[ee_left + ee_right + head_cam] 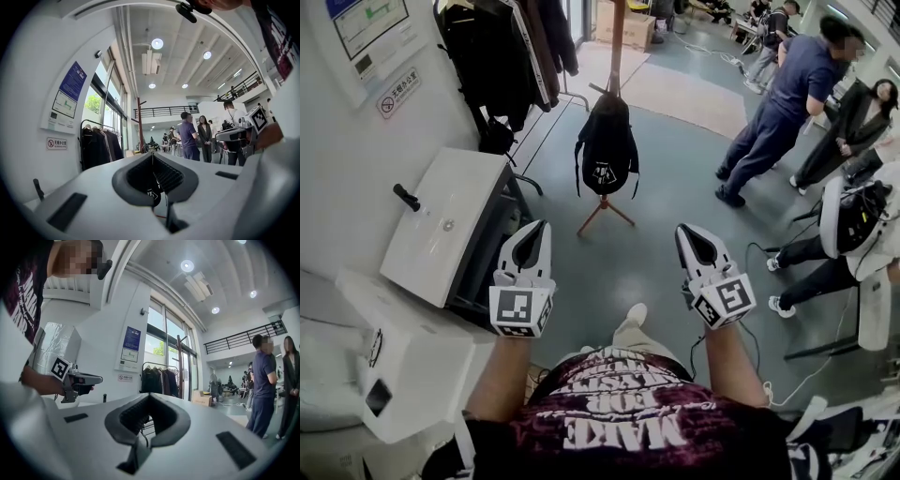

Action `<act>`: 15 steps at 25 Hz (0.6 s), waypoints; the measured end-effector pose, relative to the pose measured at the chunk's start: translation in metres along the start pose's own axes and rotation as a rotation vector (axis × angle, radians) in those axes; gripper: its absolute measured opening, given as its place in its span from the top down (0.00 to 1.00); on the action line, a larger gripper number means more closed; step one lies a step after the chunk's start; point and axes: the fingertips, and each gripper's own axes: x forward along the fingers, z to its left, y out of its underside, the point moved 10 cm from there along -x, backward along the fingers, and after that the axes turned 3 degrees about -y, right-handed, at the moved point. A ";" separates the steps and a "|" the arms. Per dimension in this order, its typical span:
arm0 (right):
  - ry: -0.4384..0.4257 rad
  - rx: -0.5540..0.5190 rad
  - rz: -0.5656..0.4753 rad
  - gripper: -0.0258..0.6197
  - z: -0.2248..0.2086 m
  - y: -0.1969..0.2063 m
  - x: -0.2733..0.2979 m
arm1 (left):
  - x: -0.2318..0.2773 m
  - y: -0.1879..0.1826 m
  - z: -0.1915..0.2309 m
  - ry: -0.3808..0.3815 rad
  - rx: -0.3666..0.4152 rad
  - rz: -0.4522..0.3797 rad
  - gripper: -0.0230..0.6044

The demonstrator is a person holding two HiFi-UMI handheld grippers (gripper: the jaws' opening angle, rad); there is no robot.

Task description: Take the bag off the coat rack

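A black backpack (pixel 605 145) hangs from a brown wooden coat rack (pixel 617 42) that stands on splayed legs on the grey floor ahead of me. Both grippers are held level at waist height, well short of the rack and apart from it. My left gripper (pixel 534 228) points at the floor left of the rack's legs, and its jaws are shut with nothing between them. My right gripper (pixel 688 232) sits to the right of the rack, also shut and empty. In the left gripper view the backpack (pixel 153 193) shows low through the jaw notch, with the rack pole (pixel 139 124) above.
A clothes rail with dark coats (pixel 502 47) stands at the far left by the wall. White cabinets (pixel 441 225) line my left side. Several people (pixel 787 103) stand and sit at the right, with cables on the floor. A cardboard box (pixel 623 23) lies beyond the rack.
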 end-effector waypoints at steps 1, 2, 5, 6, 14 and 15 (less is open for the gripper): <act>0.004 0.000 0.000 0.95 -0.001 0.000 -0.001 | 0.002 0.001 -0.001 0.002 -0.006 -0.002 0.95; 0.006 -0.002 0.000 0.95 -0.003 0.000 -0.001 | 0.005 0.001 -0.001 0.002 -0.015 -0.006 0.95; 0.008 -0.011 0.002 0.95 -0.014 -0.001 0.001 | 0.017 0.002 -0.004 -0.001 -0.028 -0.018 0.95; 0.008 -0.012 0.004 0.92 -0.020 0.000 0.003 | 0.022 0.002 -0.005 -0.003 -0.027 -0.019 0.95; 0.007 0.009 0.020 0.81 -0.070 0.016 0.028 | 0.062 0.017 0.003 -0.015 -0.078 0.026 0.78; 0.006 0.008 0.023 0.80 -0.076 0.017 0.033 | 0.067 0.018 0.004 -0.024 -0.073 0.024 0.79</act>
